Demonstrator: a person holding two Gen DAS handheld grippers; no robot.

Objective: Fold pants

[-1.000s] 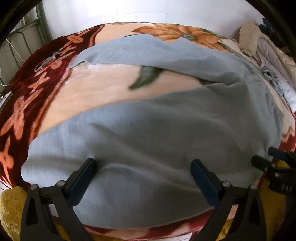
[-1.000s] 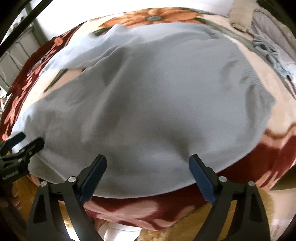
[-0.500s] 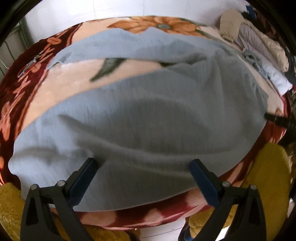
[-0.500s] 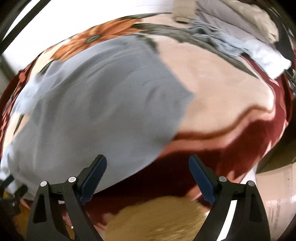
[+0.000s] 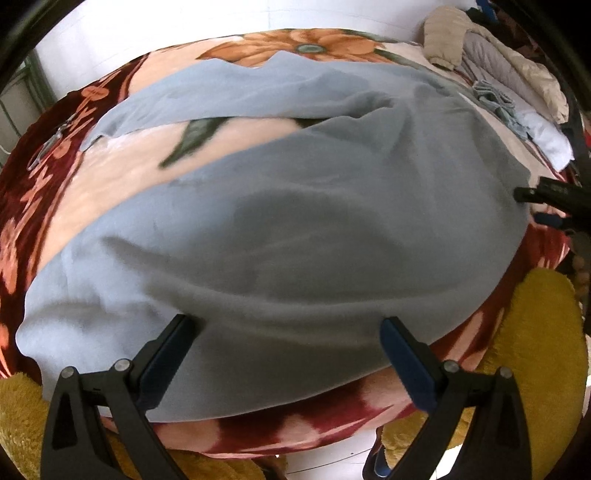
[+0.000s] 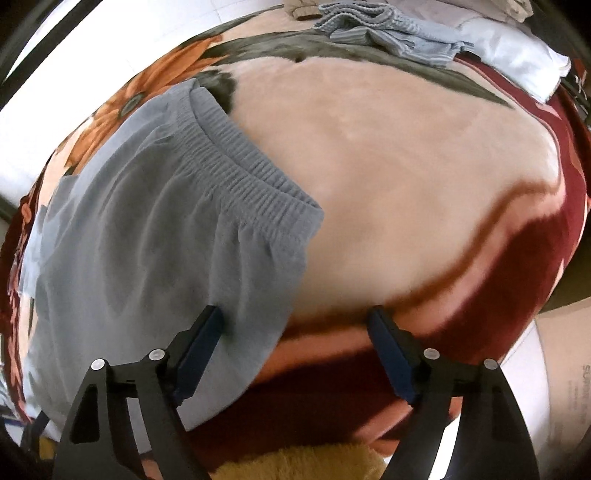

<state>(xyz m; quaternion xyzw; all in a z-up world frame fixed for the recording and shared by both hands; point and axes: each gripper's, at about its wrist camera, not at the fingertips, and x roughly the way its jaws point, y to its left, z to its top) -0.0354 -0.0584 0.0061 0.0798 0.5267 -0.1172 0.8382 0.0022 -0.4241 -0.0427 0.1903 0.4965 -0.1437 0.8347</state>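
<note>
Grey pants (image 5: 295,221) lie spread on floral blanket (image 6: 406,184). Left gripper (image 5: 288,339) gapes over the fabric, gripping nothing. Right gripper (image 6: 295,328), just narrowing (still empty), straddles the waistband corner.

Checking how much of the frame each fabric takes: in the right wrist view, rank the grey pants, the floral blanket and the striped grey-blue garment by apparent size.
1. floral blanket
2. grey pants
3. striped grey-blue garment, though it lies farthest away, so its true size is unsure.

surface: floral blanket (image 6: 388,177) | on it: grey pants (image 6: 155,229); clothes pile (image 6: 391,29) far edge
</note>
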